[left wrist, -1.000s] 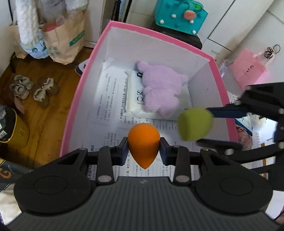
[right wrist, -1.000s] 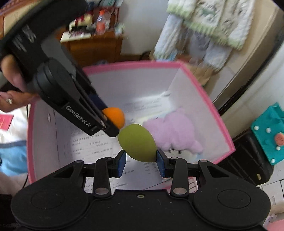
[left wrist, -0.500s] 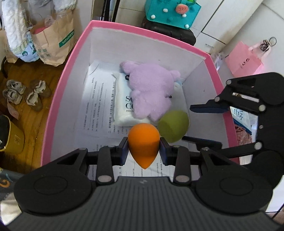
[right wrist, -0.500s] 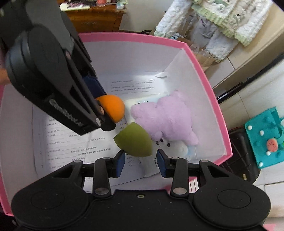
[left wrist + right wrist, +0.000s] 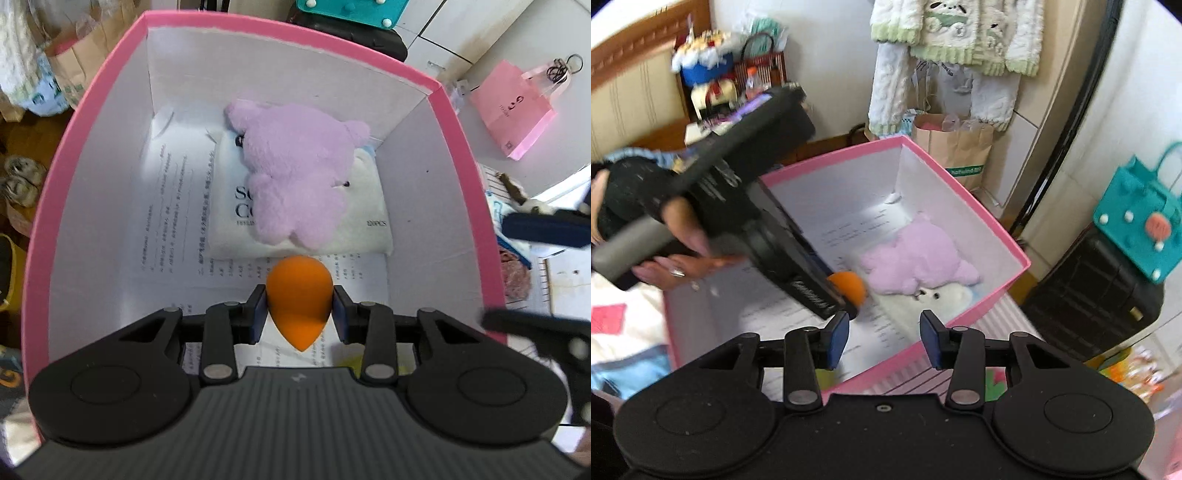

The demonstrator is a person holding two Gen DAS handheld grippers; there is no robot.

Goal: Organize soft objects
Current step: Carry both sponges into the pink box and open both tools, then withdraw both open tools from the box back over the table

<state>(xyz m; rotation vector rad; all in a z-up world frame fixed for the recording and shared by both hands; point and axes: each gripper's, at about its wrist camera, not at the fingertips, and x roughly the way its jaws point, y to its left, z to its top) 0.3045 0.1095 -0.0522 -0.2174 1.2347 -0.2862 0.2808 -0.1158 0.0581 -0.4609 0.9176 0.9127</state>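
The left claw (image 5: 299, 310) pinches an orange teardrop sponge (image 5: 298, 300) between its blue pads, point toward the camera, low inside the pink box (image 5: 467, 147) above the printed sheets (image 5: 173, 206) that line its floor; its jaws are easing apart. Beyond the sponge, a lilac plush toy (image 5: 295, 177) lies on a white soft pack (image 5: 369, 229) against the far wall. The right claw (image 5: 884, 334) hangs just outside the box's near rim, jaws spread and widening with nothing between them.
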